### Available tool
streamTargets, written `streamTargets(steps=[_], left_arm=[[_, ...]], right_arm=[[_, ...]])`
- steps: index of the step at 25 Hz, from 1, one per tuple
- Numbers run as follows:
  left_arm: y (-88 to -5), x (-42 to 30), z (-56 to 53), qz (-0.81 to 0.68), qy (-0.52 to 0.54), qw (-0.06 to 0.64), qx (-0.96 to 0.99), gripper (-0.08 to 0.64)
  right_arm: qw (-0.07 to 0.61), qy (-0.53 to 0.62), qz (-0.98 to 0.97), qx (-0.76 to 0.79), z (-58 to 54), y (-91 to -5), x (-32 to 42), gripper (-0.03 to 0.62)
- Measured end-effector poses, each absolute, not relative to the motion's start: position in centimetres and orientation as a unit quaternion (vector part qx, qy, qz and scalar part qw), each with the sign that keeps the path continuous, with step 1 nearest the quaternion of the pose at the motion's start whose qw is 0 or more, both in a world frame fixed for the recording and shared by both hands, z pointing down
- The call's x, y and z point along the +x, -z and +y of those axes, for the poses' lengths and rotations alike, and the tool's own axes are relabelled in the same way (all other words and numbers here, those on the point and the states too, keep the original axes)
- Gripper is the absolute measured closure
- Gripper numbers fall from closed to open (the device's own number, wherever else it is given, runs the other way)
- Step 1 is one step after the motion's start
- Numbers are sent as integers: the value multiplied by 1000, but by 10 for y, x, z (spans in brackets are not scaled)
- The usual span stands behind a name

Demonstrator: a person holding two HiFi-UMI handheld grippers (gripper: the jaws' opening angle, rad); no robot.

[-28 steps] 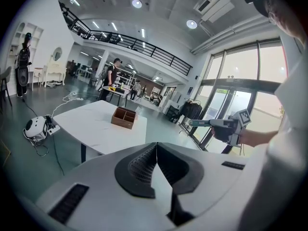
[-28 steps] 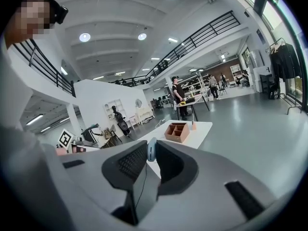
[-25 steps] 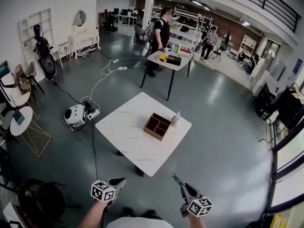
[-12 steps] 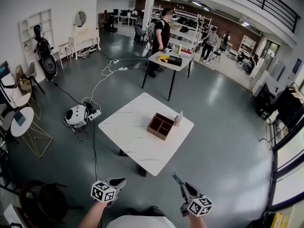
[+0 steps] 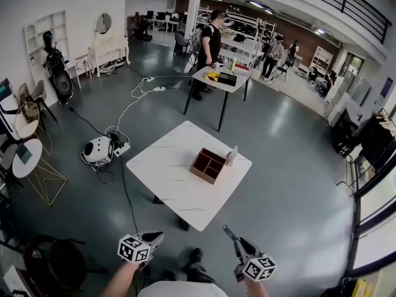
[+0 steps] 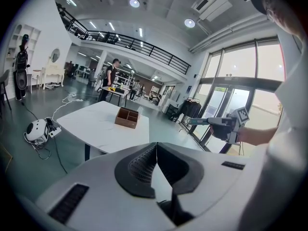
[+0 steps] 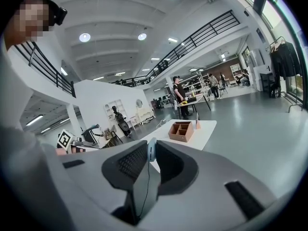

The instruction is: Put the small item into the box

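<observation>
1. only the right gripper view shows it: right hand-held gripper point(image 7: 152, 152) clamps a small pale-blue item point(image 7: 151, 148).
2. left hand-held gripper point(image 6: 156, 145): jaws together, empty.
3. head view: box point(image 5: 207, 164) on the bench point(image 5: 166, 166), well apart from both.

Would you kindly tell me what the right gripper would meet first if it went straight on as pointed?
Probably the white table, short of the box; open air until then, though depth is unclear.
</observation>
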State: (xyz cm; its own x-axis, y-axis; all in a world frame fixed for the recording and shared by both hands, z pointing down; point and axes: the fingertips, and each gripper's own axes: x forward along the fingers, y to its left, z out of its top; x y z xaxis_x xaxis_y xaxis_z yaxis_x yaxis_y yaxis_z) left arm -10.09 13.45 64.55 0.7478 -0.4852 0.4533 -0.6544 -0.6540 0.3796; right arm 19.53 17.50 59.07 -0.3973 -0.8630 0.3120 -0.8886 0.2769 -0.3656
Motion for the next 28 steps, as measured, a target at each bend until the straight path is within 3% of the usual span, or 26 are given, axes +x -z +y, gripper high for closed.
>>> streamTargets(steps=[28], left_arm=[[-657, -60, 2, -390, -148, 300, 858, 546]], right_arm=[[52, -277, -831, 480, -14, -618, 232, 517]])
